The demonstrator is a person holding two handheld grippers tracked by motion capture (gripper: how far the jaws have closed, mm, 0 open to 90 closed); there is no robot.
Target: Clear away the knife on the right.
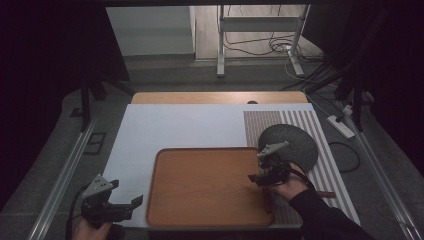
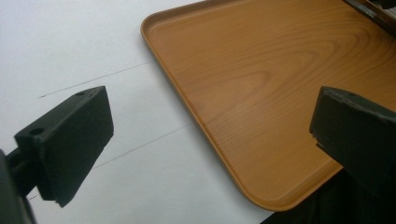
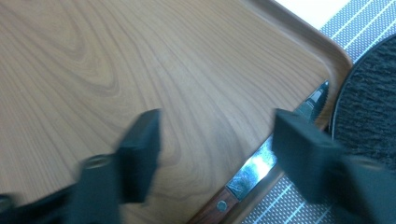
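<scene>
A wooden tray (image 1: 210, 185) lies on the white sheet (image 1: 175, 130) at the table's near middle. My left gripper (image 1: 126, 192) hovers off the tray's near left corner, open and holding nothing; its own view has the left gripper (image 2: 212, 116) spanning the tray rim (image 2: 187, 112). Over the tray's right side, my right gripper (image 1: 257, 170) is open too. The right gripper (image 3: 217, 135) stands over bare tray (image 3: 116, 56), just left of a knife (image 3: 254, 170) with a wooden handle. That knife (image 1: 268, 200) lies along the tray's right rim.
A dark round mat (image 1: 290, 145) sits on a striped placemat (image 1: 327, 165) right of the tray, also seen as the mat (image 3: 369, 116) and placemat (image 3: 364, 23). A small reddish-brown piece (image 1: 327, 193) pokes out beside the person's right sleeve. Table legs and cables stand beyond.
</scene>
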